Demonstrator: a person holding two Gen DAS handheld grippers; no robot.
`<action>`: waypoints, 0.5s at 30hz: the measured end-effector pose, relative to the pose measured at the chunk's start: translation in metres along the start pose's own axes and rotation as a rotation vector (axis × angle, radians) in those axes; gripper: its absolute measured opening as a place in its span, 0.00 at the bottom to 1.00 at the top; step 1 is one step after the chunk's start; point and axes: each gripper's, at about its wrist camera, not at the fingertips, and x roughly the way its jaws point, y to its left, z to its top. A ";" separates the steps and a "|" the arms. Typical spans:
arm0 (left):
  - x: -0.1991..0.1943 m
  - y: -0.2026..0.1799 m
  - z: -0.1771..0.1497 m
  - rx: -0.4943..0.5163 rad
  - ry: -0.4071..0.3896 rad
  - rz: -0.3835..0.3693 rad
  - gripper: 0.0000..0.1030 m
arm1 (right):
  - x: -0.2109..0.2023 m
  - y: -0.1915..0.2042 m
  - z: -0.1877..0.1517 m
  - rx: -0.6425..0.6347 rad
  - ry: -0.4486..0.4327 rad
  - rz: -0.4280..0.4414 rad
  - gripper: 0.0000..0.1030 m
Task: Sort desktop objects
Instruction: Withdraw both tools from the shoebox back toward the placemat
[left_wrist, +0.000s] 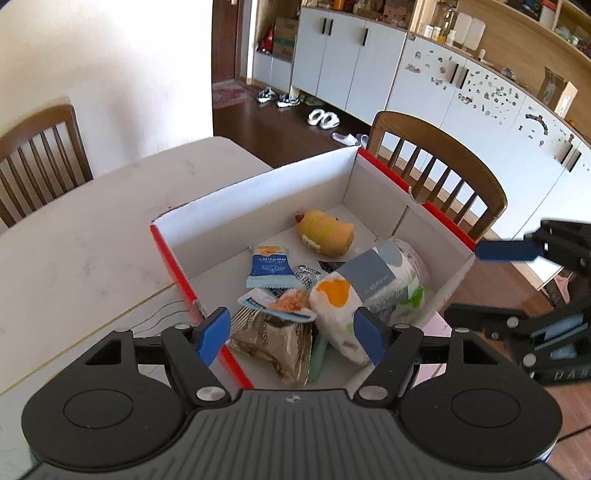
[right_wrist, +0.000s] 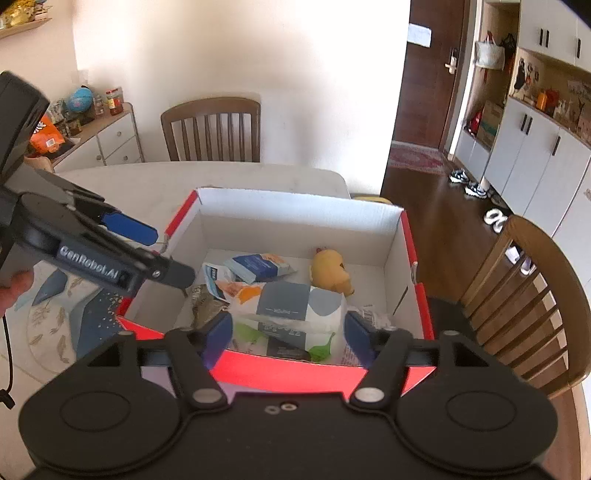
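A red cardboard box with white inside stands on the pale table. In it lie a yellow plush toy, a blue-and-white snack packet, a silver crumpled packet, and a large patterned tissue pack. My left gripper is open and empty above the box's near edge; it also shows in the right wrist view. My right gripper is open and empty over the opposite edge.
Wooden chairs stand at the table. A round patterned mat lies on the table left of the box. White cabinets line the far wall. Bare tabletop lies left of the box.
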 end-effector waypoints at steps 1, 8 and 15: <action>-0.003 -0.001 -0.003 0.004 -0.005 0.004 0.72 | -0.002 0.001 -0.001 -0.004 -0.003 0.001 0.71; -0.025 -0.005 -0.022 0.014 -0.036 0.002 0.82 | -0.007 0.005 -0.006 0.022 -0.018 -0.010 0.81; -0.041 -0.005 -0.041 0.011 -0.087 0.021 1.00 | -0.015 0.005 -0.012 0.067 -0.057 -0.012 0.94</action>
